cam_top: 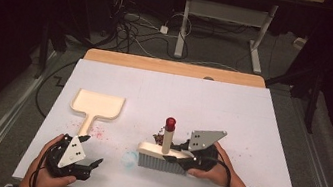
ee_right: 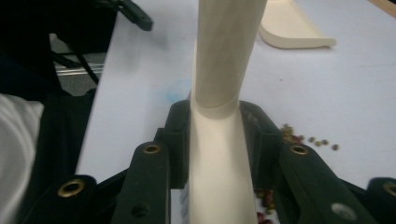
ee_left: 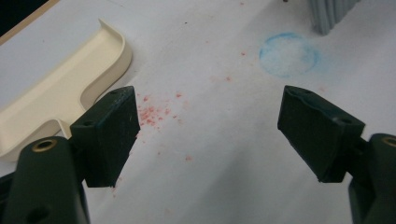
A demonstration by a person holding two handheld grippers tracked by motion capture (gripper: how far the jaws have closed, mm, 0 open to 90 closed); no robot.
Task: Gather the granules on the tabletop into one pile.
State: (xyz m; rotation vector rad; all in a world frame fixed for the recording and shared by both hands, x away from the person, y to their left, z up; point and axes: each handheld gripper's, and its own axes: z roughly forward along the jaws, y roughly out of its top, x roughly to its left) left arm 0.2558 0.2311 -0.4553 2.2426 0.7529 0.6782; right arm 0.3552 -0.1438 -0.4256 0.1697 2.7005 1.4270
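A white sheet (cam_top: 233, 109) covers the surface, and bare wood (cam_top: 173, 67) shows along the edge farthest from both hand-held grippers. A smudged blue ring (ee_left: 289, 54) is drawn on the sheet just ahead of the left hand-held gripper (ee_left: 210, 135), between it and the right hand-held gripper (cam_top: 185, 154). Red specks (ee_left: 152, 113) dot the sheet ahead of the left hand-held gripper, thickest by its left jaw. Fainter pink specks (cam_top: 252, 147) lie right of the right hand-held gripper. Well beyond both, on the floor, tangled cables (cam_top: 133, 32) and a white adapter (cam_top: 164, 29) lie by a white desk frame (cam_top: 183, 25).
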